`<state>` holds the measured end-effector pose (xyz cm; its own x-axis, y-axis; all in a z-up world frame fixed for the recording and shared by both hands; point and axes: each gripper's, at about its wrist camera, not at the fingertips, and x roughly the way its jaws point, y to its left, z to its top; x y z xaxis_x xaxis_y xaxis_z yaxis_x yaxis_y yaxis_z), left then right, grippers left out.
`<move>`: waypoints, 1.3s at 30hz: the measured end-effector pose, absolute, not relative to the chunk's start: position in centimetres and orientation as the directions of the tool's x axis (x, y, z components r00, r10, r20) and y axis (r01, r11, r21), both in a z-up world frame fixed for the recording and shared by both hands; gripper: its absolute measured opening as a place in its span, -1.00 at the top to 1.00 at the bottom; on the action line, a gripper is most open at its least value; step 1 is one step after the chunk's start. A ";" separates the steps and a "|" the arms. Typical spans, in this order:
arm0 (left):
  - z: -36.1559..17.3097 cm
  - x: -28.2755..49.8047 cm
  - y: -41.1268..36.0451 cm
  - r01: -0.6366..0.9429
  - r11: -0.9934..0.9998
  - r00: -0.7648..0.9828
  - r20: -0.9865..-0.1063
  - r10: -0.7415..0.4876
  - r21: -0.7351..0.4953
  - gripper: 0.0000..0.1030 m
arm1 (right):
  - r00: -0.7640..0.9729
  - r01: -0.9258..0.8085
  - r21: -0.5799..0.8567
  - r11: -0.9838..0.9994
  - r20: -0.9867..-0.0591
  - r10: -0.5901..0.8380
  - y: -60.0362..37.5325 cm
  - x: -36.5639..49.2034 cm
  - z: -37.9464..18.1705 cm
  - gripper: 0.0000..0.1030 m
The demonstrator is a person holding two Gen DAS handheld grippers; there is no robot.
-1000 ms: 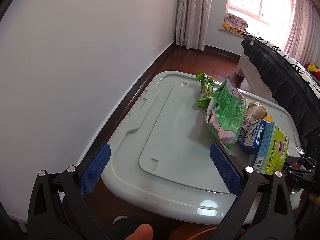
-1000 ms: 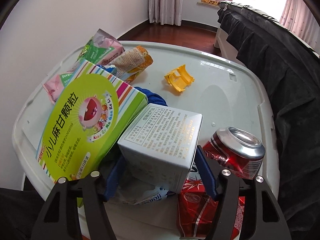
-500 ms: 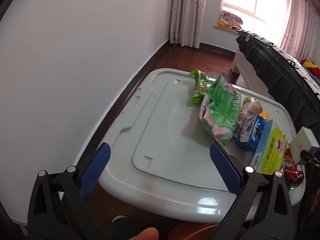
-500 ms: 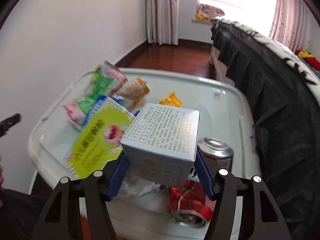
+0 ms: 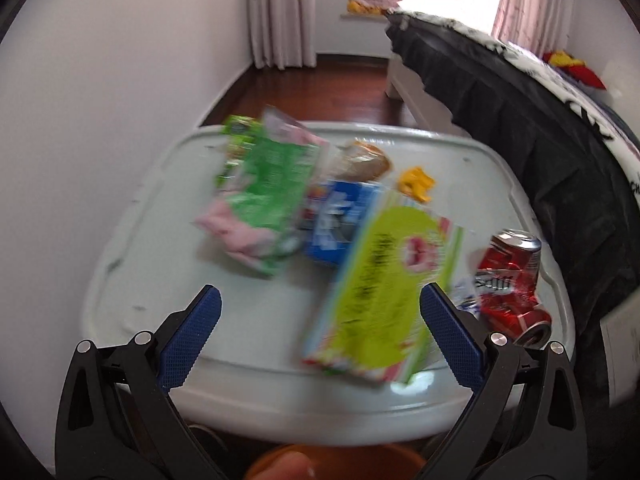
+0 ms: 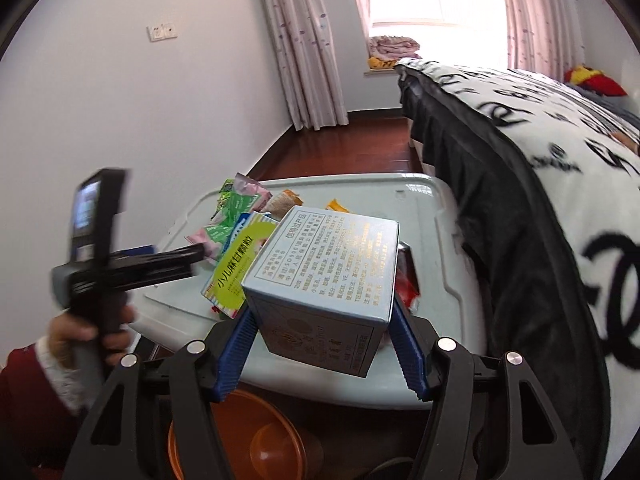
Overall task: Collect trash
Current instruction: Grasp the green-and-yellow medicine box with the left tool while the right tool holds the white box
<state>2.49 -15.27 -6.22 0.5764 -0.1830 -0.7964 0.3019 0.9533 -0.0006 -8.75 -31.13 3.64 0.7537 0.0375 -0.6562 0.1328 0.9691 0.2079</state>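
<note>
My right gripper (image 6: 326,344) is shut on a pale blue carton (image 6: 328,276) and holds it up above the near edge of the grey bin lid (image 6: 432,216), over an orange basin (image 6: 244,444) on the floor. My left gripper (image 5: 320,332) is open and empty over the lid's near edge (image 5: 280,404), in front of a lime green box (image 5: 380,292). On the lid lie a green and pink bag (image 5: 268,192), a blue carton (image 5: 340,220), crushed red cans (image 5: 510,276), a yellow scrap (image 5: 416,182) and a tan wrapper (image 5: 366,162).
A bed with a black and white cover (image 6: 560,184) runs along the lid's right side. A white wall (image 5: 100,120) stands to the left. Dark wood floor (image 5: 340,92) lies beyond the lid. The left gripper also shows in the right wrist view (image 6: 160,264).
The right gripper has lifted the pale blue carton off the lid and drawn it back over the orange basin. The left gripper has swung right to face the trash pile.
</note>
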 end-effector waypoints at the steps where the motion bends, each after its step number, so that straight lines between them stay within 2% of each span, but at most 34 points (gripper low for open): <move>1: -6.9 2.9 -16.7 0.304 0.953 0.563 -0.810 -0.166 0.015 -0.88 | 0.753 0.138 0.215 0.967 -0.656 0.039 -31.5 -9.0 3.4 -0.21; 12: -10.6 5.6 -20.7 0.296 0.955 0.498 -0.858 -0.130 0.027 -0.88 | 0.740 0.145 0.267 0.953 -0.669 0.075 -33.4 -9.1 0.7 -0.21; 17: -10.8 5.7 -20.6 0.278 0.960 0.498 -0.857 -0.135 0.011 -0.88 | 0.737 0.148 0.275 0.950 -0.671 0.080 -33.6 -8.9 0.2 -0.21; 25: -11.6 5.5 -21.4 0.343 0.939 0.459 -0.871 -0.176 -0.009 -0.84 | 0.739 0.143 0.272 0.952 -0.669 0.081 -33.3 -8.8 0.2 -0.21; 26: -11.6 5.6 -21.6 0.349 0.937 0.454 -0.873 -0.179 -0.010 -0.81 | 0.739 0.144 0.270 0.952 -0.669 0.078 -33.3 -8.8 0.2 -0.21; 33: -11.0 5.4 -22.0 0.376 0.926 0.457 -0.864 -0.210 -0.026 -0.08 | 0.747 0.159 0.279 0.947 -0.661 0.069 -33.7 -9.2 0.2 -0.21; 39: -10.7 5.6 -22.1 0.401 0.914 0.435 -0.866 -0.247 -0.060 0.17 | 0.753 0.160 0.290 0.943 -0.653 0.073 -33.9 -9.7 0.2 -0.21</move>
